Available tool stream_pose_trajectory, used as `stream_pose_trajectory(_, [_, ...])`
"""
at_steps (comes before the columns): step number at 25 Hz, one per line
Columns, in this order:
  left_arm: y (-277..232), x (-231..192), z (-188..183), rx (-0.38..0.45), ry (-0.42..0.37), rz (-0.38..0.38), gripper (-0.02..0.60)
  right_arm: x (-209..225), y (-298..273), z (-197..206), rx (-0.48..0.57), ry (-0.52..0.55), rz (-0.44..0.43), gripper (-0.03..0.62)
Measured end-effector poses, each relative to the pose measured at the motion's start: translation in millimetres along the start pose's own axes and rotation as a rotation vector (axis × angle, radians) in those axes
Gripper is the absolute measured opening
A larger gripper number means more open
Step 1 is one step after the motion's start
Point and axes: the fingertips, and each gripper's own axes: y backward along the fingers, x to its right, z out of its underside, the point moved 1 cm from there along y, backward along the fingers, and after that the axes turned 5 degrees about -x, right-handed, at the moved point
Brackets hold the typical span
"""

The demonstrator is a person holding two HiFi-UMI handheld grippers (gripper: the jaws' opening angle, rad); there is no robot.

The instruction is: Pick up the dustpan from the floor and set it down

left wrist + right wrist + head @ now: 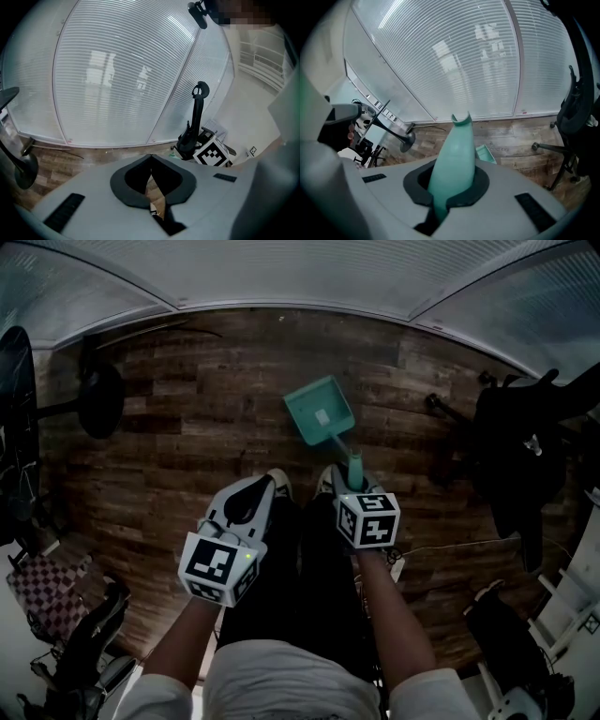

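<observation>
Your right gripper (353, 486) pinches the green dustpan (320, 412) by its handle (454, 157). The handle runs up between the jaws and out past the tips. The pan end lies beyond the right gripper, over the wood floor (187, 427). Your left gripper (251, 499) is beside the right gripper, its jaws pressed together with nothing between them.

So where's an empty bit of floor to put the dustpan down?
The widest bare floor lies left of the dustpan, before the black stand. Another strip runs beyond the dustpan, by the blinds. The right side is crowded by a black chair.
</observation>
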Motion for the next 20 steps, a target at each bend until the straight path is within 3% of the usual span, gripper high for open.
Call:
stream_pose_trajectory(8, [31.1,14.0,-21.3,0.033,0.01,-0.013,0.023,-28.2,55.4,-11.6,0.016,0.05,-0.03,0.023])
stream_pose_trajectory(20, [82.8,51.8,-53.9,0.068,-0.055,0.009,0.023,-58.1,149.3,-44.2,0.065,0.119,-0.049,0.023])
